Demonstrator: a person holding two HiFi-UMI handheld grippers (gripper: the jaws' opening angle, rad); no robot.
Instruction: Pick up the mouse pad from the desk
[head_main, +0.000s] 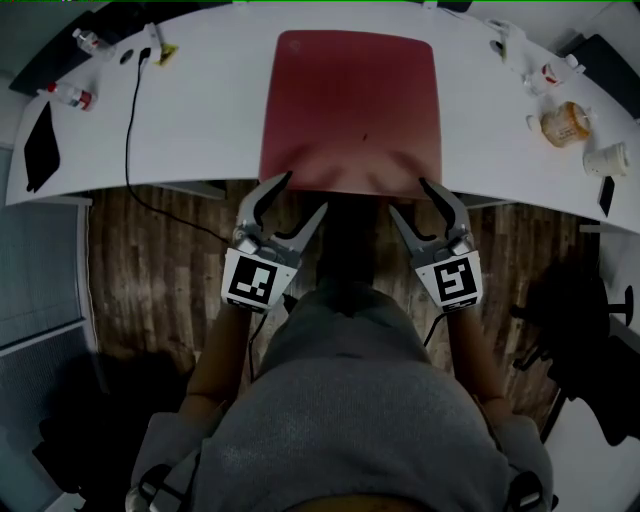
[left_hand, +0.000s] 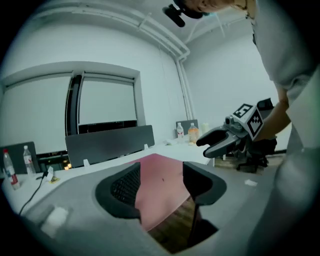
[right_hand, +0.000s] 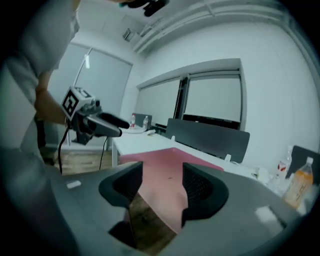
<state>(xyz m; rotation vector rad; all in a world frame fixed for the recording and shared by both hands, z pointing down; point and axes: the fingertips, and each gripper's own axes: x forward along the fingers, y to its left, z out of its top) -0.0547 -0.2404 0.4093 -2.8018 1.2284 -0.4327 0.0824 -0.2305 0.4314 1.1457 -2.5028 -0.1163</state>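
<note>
Two grippers hover at the near edge of the desk (head_main: 200, 120), one toward each near corner of the mouse pad (head_main: 350, 100). The left gripper (head_main: 303, 195) has its jaws wide apart and holds nothing; its own view shows the red pad beyond the gap, with neither jaw pressing on it. The right gripper (head_main: 409, 197) is likewise spread and empty, the pad's near right corner lying ahead of its jaws.

The pad lies flat in the middle of the white desk, its near edge at the desk's near edge, above the wooden floor (head_main: 150, 260). A black cable (head_main: 128, 130) runs across the desk to the pad's left. Far left stand two bottles (head_main: 70, 95); a cup (head_main: 607, 158) lies at the right.
</note>
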